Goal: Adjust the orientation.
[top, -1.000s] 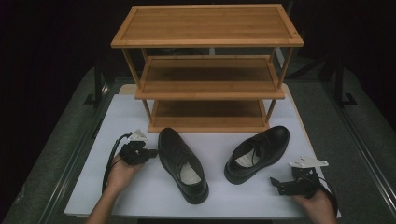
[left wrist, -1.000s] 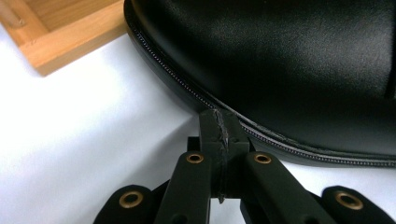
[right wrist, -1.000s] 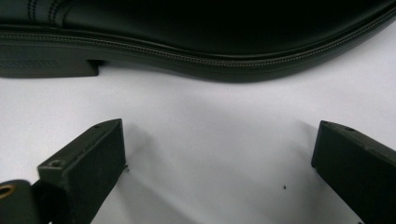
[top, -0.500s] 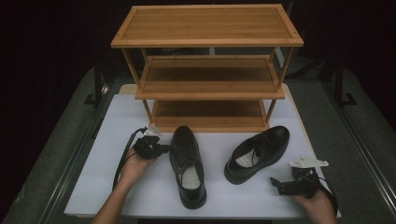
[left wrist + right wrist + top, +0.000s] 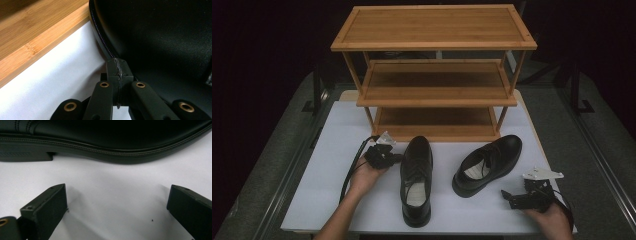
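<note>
My left gripper (image 5: pixel 382 156) is a matte black tool with a pale grey three-cornered plate on top and a black cable looping back from it, and up close its fingers (image 5: pixel 117 72) have a fine ridged edge down their faces, carried on black links with brass-coloured rivets. My right gripper (image 5: pixel 528 196) is the same make (grey plate, black body, black cable), with blocky black fingers (image 5: pixel 50 202) bearing small round holes. My forearms are bare, no sleeves.
</note>
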A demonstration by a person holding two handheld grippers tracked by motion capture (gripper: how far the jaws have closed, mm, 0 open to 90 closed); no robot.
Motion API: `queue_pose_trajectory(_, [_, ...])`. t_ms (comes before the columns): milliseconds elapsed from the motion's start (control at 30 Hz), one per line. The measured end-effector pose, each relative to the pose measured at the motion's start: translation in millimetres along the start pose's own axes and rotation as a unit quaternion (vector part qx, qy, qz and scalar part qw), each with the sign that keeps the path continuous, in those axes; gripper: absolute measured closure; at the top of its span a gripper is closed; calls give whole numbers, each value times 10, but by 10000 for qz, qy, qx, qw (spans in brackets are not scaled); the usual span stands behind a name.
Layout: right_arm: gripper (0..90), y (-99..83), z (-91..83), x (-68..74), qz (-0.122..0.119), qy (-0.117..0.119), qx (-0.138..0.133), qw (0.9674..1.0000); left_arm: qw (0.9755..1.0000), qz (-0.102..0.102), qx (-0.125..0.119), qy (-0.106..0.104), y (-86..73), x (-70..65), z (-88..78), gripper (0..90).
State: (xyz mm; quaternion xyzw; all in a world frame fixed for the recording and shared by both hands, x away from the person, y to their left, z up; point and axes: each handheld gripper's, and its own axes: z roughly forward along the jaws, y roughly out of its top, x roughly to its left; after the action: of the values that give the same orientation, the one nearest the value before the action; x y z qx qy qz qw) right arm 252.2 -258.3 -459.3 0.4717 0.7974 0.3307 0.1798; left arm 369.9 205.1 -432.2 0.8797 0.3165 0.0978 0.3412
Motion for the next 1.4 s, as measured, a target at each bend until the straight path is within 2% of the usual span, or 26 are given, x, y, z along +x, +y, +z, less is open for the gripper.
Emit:
queue_pose_trajectory(100, [24, 0, 0, 0, 1, 0, 0, 10000, 10000, -52, -40, -64, -8, 17, -7, 900])
queue_pose_trajectory(133, [24, 0, 0, 0, 1, 0, 0, 10000, 9998, -103, -114, -146, -15, 30, -21, 899])
queue_pose_trajectory(167, [24, 0, 0, 0, 0, 0, -1, 10000, 9997, -145, -140, -141, -17, 33, -34, 869])
queue_pose_trajectory(200, [24, 0, 0, 0, 1, 0, 0, 10000, 9997, -166, -161, -74, -19, 44, -63, 797])
queue_pose_trajectory(300, [24, 0, -1, 1, 1, 1, 0, 10000, 9994, -257, -209, -101, -55, 85, -136, 651])
queue_pose_trajectory(367, [24, -1, -1, 1, 0, -2, 0, 10000, 9995, -211, -228, -38, -109, 99, -175, 550])
queue_pose_trajectory(500, [24, 1, 0, 2, -4, -5, 4, 10000, 9998, -179, -77, 69, -208, 125, -223, 372])
queue_pose_trajectory(700, [24, 4, 0, 1, 2, 2, 12, 10000, 9998, -157, 102, 112, -330, 113, -341, 176])
queue_pose_trajectory(800, [23, 6, -1, 2, 8, 2, 25, 10000, 9996, -143, 154, 161, -415, 107, -422, 121])
queue_pose_trajectory(933, [23, 6, 0, 1, 3, 0, 23, 10000, 9996, -116, 74, 228, -527, 89, -520, 77])
queue_pose_trajectory(1000, [23, 6, 1, 3, 2, -4, 24, 10000, 9995, -135, 123, 252, -599, 63, -569, 10])
queue_pose_trajectory(1167, [23, 5, 0, 2, 5, -3, 23, 10000, 9987, -39, 236, 455, -813, 5, -686, 9])
queue_pose_trajectory(1233, [23, 4, 0, 3, 14, -2, 23, 10000, 9984, -75, 236, 504, -898, -5, -737, 9])
queue_pose_trajectory(1400, [24, 4, 0, 2, 13, -1, 22, 10000, 9990, -76, 121, 417, -1073, -38, -815, 8])
